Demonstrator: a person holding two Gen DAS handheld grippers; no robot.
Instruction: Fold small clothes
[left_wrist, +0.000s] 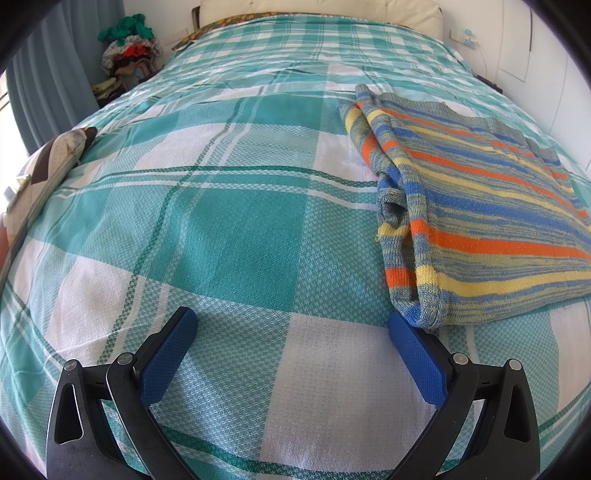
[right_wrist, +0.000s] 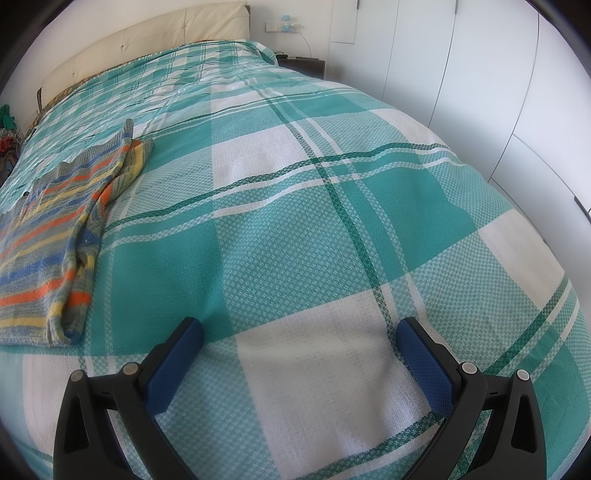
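Currently both claws, left (left_wrist: 291, 325) and right (right_wrist: 300, 334), hang wide and empty over the bed (left_wrist: 229, 236); the sweater (left_wrist: 480, 206) looks part-folded, so each should pinch one near corner evenly.

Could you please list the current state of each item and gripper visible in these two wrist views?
Striped knitted sweater in blue, orange and yellow: folded, lying flat on the bed, not held.
Teal and white checked bedspread: spread over the bed, mostly smooth.
Left gripper: open, empty, its right blue finger close to the sweater's near corner.
Right gripper: open, empty, apart from the sweater.
Pile of clothes beside the bed: heaped, unfolded.
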